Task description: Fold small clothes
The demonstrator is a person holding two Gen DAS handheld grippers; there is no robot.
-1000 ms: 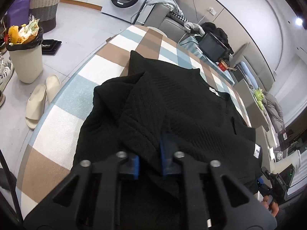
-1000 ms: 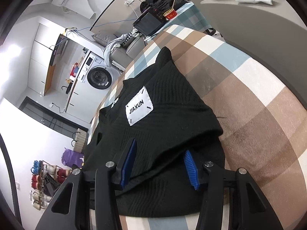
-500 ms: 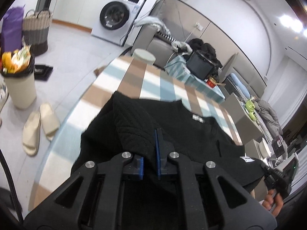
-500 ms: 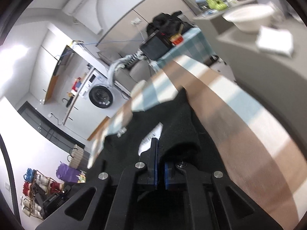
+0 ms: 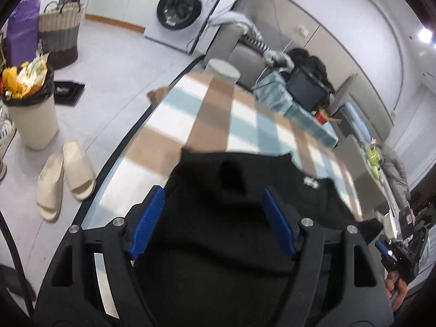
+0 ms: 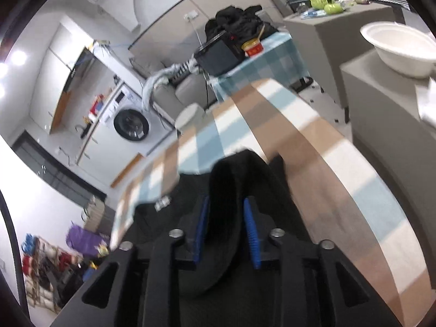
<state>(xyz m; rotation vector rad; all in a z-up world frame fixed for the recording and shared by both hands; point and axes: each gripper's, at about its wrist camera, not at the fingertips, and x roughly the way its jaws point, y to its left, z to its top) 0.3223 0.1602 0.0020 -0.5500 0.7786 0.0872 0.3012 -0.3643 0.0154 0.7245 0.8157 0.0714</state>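
On the checked table (image 5: pixel 218 114) the black garment (image 5: pixel 226 234) lies directly ahead of and under both claws. The left claw (image 5: pixel 212 218) has just been opening and stands wide, cloth between its pads untouched; the right claw (image 6: pixel 224 229), also just opening, stands narrow about a raised fold, nearer to regrip.

The left gripper (image 5: pixel 214 219) had been pinched on a fold of the black knit sweater (image 5: pixel 237 234); its jaws have just been opening, and the fold lay loose between them, toward 12 o'clock. The right gripper (image 6: pixel 224 230) had clamped flat, and its jaws have just been opening too, the sweater's edge still bunched between its pads (image 6: pixel 250 230).
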